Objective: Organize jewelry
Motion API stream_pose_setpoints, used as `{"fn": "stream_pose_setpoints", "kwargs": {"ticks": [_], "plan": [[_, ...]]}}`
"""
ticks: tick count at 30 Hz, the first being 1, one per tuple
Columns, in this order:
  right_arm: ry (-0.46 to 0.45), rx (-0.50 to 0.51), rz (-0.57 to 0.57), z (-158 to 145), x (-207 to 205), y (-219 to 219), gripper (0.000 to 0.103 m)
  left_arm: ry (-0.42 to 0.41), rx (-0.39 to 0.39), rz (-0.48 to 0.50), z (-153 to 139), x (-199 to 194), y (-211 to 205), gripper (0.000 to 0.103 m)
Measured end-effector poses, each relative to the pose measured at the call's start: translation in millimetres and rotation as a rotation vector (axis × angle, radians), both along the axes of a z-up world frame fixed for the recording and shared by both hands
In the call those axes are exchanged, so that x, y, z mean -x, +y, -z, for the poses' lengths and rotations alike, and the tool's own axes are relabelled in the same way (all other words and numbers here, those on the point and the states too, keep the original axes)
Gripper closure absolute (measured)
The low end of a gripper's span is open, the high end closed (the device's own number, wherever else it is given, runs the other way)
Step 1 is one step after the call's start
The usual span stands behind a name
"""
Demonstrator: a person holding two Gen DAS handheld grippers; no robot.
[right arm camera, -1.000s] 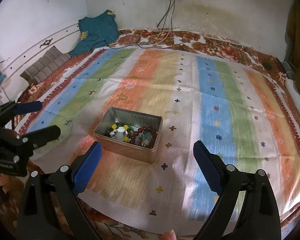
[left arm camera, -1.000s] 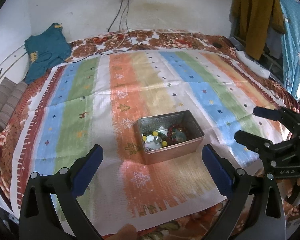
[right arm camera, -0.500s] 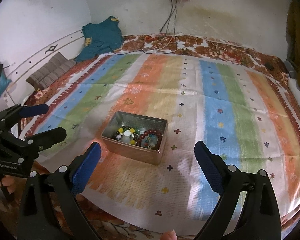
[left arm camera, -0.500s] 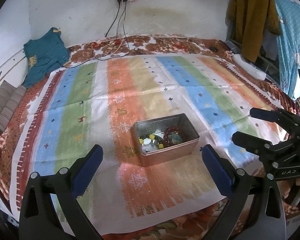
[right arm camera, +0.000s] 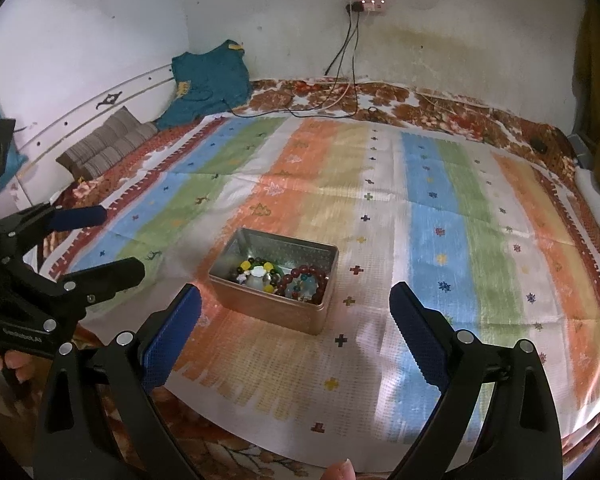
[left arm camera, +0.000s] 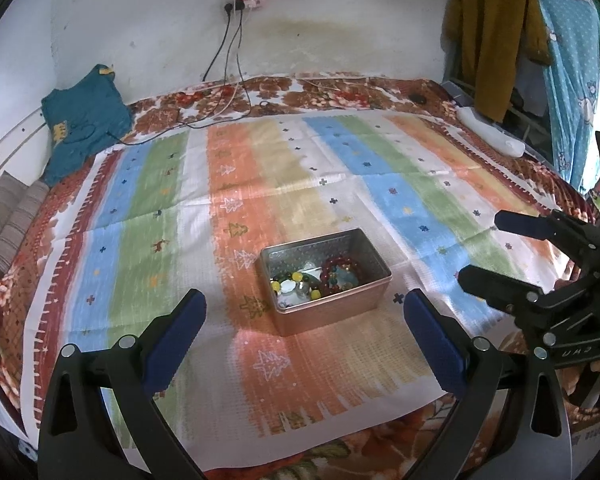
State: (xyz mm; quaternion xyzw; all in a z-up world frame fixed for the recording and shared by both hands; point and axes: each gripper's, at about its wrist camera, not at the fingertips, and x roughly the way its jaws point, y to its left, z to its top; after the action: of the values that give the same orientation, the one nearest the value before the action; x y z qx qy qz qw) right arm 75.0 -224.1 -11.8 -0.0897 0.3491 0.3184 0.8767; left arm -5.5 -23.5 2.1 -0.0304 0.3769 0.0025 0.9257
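Both tongs have drawn back a little from the tin (left arm camera: 326,276).
Left tongs (left arm camera: 304,334) and right tongs (right arm camera: 294,330) gape empty; bead bracelets (right arm camera: 306,282) look light, slippery: pinch one strand.

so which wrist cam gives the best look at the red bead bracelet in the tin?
Right wrist. The red bead bracelet shows as a nearly full ring, clear of the metal tin wall. In the left wrist view the same bracelet sits close against the tin's near wall, which hides its lower part.
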Motion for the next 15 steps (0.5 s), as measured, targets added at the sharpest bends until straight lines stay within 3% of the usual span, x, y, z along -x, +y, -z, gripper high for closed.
{"fn": "stream_pose_setpoints", "kwargs": {"ticks": [15], "plan": [[-0.026, -0.020, 0.011, -3.9, 2.7, -4.0, 0.007, -0.006, 0.003, 0.008, -0.8, 1.0, -1.1, 0.006]]}}
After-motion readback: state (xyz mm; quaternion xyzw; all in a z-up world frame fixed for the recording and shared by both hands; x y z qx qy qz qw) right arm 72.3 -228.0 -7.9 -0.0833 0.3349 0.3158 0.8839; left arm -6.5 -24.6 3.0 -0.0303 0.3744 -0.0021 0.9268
